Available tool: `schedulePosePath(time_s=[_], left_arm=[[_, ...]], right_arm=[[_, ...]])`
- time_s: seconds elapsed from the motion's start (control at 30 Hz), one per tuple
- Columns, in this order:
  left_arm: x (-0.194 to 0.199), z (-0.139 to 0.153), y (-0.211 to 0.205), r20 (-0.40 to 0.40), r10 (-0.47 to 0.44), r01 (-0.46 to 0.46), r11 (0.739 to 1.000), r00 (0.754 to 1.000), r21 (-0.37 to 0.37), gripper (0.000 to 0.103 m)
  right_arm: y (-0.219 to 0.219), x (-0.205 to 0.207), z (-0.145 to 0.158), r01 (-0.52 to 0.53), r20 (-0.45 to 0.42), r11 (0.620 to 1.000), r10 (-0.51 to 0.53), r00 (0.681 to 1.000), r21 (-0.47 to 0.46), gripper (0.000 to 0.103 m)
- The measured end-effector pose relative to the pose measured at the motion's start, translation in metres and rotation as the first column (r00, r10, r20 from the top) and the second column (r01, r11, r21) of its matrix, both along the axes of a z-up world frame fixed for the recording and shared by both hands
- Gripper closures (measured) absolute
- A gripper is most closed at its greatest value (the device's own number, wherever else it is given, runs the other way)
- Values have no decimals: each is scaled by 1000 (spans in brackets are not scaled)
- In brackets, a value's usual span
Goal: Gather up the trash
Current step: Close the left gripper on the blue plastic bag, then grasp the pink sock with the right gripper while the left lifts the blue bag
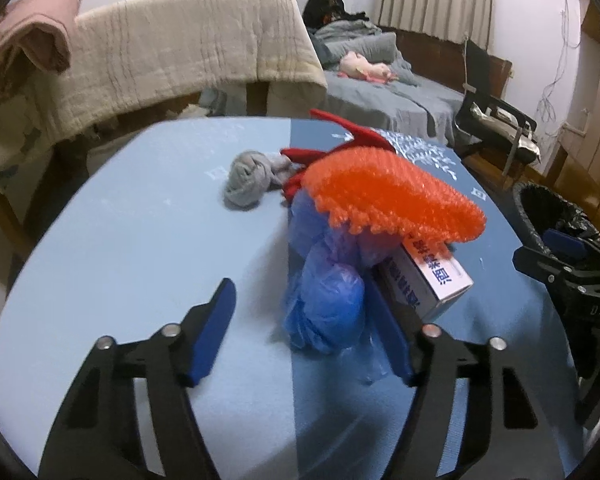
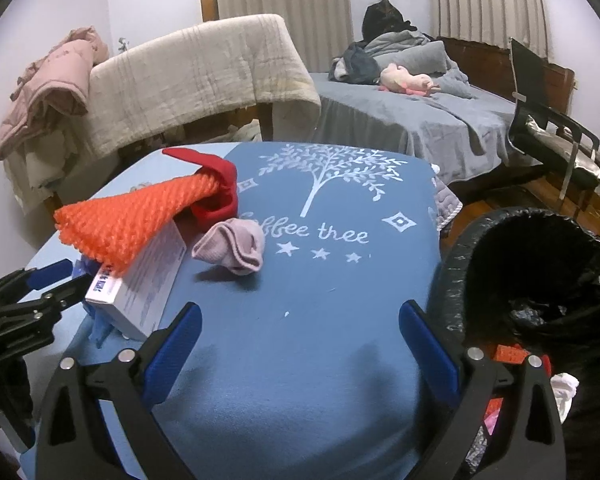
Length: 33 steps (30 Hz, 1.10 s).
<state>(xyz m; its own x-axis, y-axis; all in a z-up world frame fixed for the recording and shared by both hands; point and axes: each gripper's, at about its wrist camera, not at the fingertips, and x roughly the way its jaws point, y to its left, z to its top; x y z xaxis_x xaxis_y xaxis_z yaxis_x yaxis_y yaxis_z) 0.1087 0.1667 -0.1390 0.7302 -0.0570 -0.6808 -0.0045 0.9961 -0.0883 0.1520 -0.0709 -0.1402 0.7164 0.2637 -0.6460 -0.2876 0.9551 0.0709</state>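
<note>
A crumpled blue plastic bag lies on the blue-covered table, between the fingers of my left gripper. The bag sits against the right pad, and a gap shows at the left pad, so the jaws stand open. An orange foam net rests on a white printed box just behind the bag. My right gripper hovers open over bare cloth with nothing between its fingers. The black-lined trash bin stands right of it, off the table edge.
A grey balled sock, a red cloth and a pink sock also lie on the table. Behind are a blanket-draped chair, a bed and a black chair.
</note>
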Motion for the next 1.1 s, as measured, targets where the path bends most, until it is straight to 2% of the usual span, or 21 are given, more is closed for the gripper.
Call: schedulePosePath(time_s=[0.07, 0.17, 0.23, 0.5, 0.73, 0.9, 1.1], left_arm=[[3, -2, -2, -12, -12, 11, 1000, 1000, -7, 44], [7, -6, -4, -34, -39, 38, 999, 999, -21, 58], [10, -7, -5, -41, -53, 51, 998, 998, -31, 73], [4, -3, 1, -18, -18, 17, 998, 1000, -65, 77], [-3, 5, 19, 1, 55, -55, 998, 998, 3, 77], [4, 9, 36, 5, 114, -114, 993, 993, 2, 78], [18, 12, 44, 21, 133, -133, 991, 991, 5, 77]], right_arm=[[1, 1, -2, 0, -7, 1000, 0, 1000, 1, 6], [2, 3, -2, 1, -13, 1000, -1, 1000, 3, 6], [3, 4, -2, -2, -13, 1000, 2, 1000, 3, 6], [5, 6, -2, -3, -10, 1000, 3, 1000, 6, 6], [11, 16, 2, -4, -3, 1000, 4, 1000, 9, 6], [20, 26, 3, -13, 2, 1000, 13, 1000, 9, 6], [29, 42, 1, -17, -9, 1000, 17, 1000, 15, 6]])
